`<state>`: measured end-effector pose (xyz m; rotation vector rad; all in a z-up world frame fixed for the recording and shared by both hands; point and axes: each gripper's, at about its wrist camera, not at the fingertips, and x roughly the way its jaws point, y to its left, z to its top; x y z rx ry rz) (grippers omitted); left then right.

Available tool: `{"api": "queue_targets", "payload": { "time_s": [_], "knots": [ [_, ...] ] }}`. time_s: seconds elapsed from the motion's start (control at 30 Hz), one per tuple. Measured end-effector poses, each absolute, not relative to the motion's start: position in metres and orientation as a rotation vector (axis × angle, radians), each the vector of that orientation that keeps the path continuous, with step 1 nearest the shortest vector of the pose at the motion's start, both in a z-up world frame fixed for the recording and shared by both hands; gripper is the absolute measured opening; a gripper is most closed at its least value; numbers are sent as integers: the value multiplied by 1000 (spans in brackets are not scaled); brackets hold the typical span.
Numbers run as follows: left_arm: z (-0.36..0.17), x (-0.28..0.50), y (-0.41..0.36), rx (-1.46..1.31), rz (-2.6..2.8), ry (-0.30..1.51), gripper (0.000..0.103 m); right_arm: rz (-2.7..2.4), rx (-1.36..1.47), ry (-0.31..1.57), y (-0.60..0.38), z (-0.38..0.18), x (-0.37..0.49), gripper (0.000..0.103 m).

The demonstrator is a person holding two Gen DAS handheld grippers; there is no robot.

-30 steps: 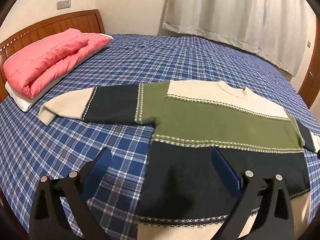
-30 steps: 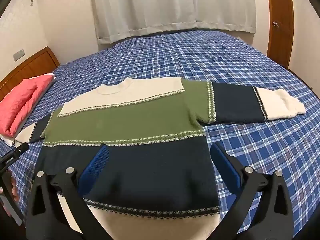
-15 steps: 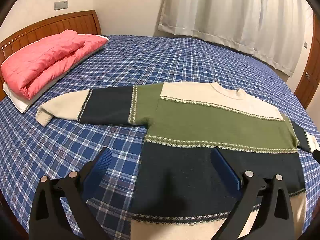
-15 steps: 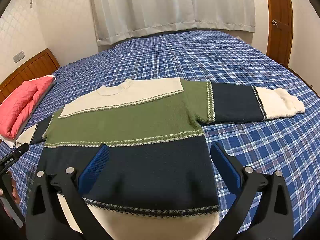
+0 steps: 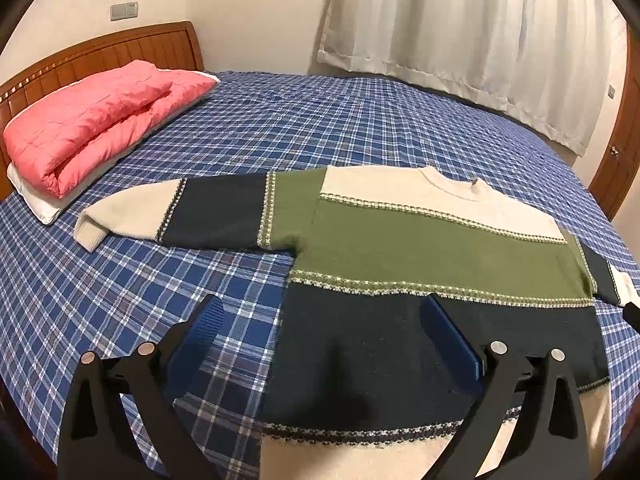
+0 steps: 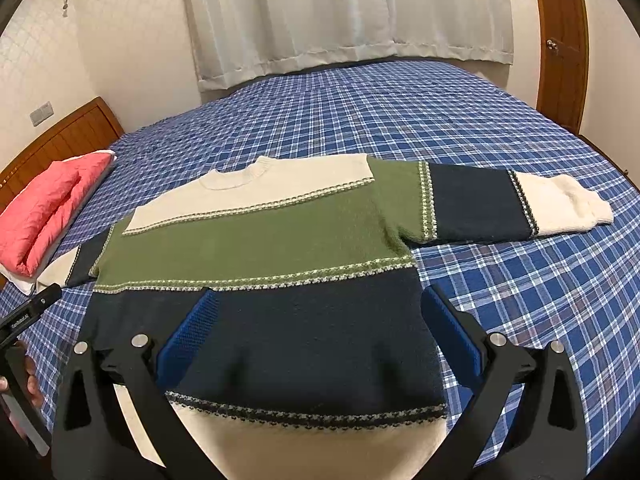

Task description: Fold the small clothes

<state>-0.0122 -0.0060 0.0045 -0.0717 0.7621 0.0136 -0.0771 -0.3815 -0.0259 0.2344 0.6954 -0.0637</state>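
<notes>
Since a second ago the left view has drifted a little: the sweater (image 5: 420, 248) sits slightly further right and lower between the fingers, and more of the headboard (image 5: 120, 52) shows. The right view has hardly shifted.

Both tools hang above the near, hem end of the sweater. The left tool (image 5: 320, 344) is spread wide and holds nothing; its left pad is over bare bed, its right pad over the navy band, so the sweater's left edge runs up between them. The right tool (image 6: 320, 328) is equally wide and empty; both its pads lie over the navy band, the right one near the sweater's right edge. Whether any pad touches the knit cannot be told.

The sweater lies flat, front or back up I cannot say, with collar away from the cameras, cream hem nearest, then navy, green and cream bands. Both sleeves stretch straight out to the sides; one cuff (image 5: 90, 232) points toward the pillow, the other (image 6: 596, 212) toward the door side.

It rests on a bed (image 6: 520, 280) covered in blue plaid. At the head, a folded pink quilt (image 5: 92, 128) sits on a white pillow (image 5: 40, 208) against the wooden headboard. White curtains (image 6: 348, 12) hang behind the bed, a wooden door (image 6: 560, 40) stands to the right, and a wall switch (image 5: 124, 11) is above the headboard. The left tool's black body also shows at the lower left edge of the right view.
</notes>
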Motion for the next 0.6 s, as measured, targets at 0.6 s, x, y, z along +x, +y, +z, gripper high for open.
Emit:
{"api": "queue_targets", "payload": {
  "time_s": [0.6],
  "knots": [
    [8, -16, -9, -79, -2, 756, 99, -59, 242, 689, -377, -25, -83, 101]
  ]
}}
